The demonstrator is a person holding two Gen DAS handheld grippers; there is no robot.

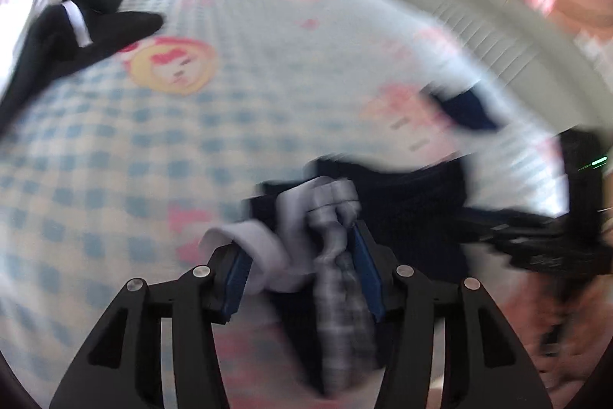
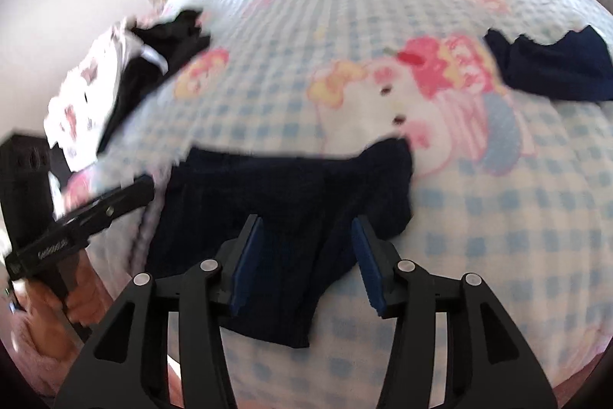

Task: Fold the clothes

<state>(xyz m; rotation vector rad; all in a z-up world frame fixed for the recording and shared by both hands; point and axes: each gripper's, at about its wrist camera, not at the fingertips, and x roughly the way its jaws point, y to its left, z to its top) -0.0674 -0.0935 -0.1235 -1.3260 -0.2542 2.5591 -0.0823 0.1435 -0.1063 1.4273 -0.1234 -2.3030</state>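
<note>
Navy garment [image 2: 291, 202] spread near the bed's [image 2: 479, 255] front edge.
Our left gripper [image 1: 302, 255] pinches its grey-white cloth; our right gripper [image 2: 306, 255] gapes over it, holding nothing.

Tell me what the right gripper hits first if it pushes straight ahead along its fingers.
The right gripper would most likely meet the dark navy garment lying on the checked bedspread; the cloth already sits between its open fingers, though blur leaves contact unclear.

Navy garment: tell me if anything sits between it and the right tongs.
Nothing visible does. The right tongs hang open directly over the navy garment on the checked bedspread, with its dark cloth showing between the blue pads.
</note>
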